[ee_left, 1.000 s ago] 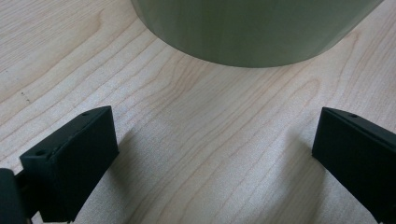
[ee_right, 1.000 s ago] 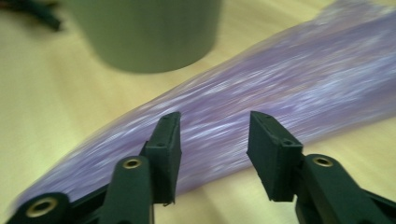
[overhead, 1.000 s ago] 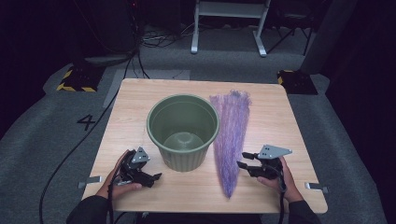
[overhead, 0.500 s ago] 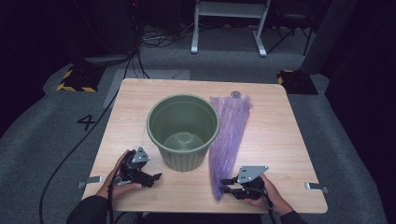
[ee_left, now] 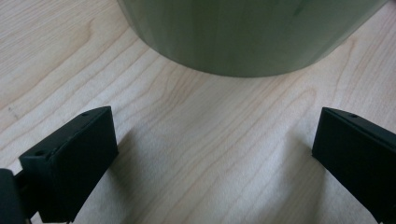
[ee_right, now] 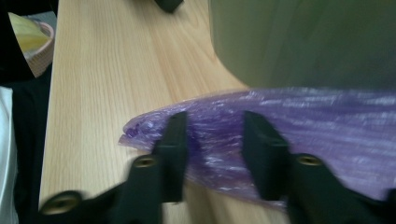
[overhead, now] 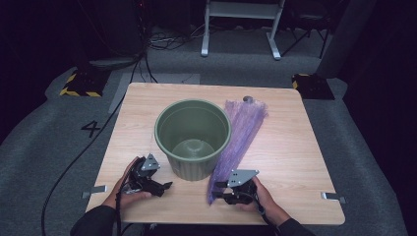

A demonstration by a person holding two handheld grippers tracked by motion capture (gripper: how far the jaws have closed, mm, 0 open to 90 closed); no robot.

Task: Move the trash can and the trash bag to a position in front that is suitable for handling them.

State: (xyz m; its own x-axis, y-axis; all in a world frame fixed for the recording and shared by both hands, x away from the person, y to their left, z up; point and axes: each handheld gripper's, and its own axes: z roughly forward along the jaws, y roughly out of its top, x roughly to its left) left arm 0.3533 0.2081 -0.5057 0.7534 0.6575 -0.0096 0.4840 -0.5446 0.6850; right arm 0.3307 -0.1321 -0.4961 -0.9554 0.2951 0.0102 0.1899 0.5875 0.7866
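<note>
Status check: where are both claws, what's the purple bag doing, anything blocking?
Left claw open, idle beside green bucket. Right claw over near end of purple bag, jaws just been opening, astride it. Bag flat against bucket; nothing blocking.

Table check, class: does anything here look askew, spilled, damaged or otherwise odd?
Nothing stands out. The green bin stands upright and empty, the purple bag lies flat beside it, and the right gripper has its jaws over the bag's near end.

Matt green plastic bin [overhead: 193, 137]; thin, crinkly, glossy purple plastic bag [ee_right: 299, 126] between matt black tongs [ee_right: 212, 135]; smooth wood-grain desk [overhead: 290, 147].
</note>
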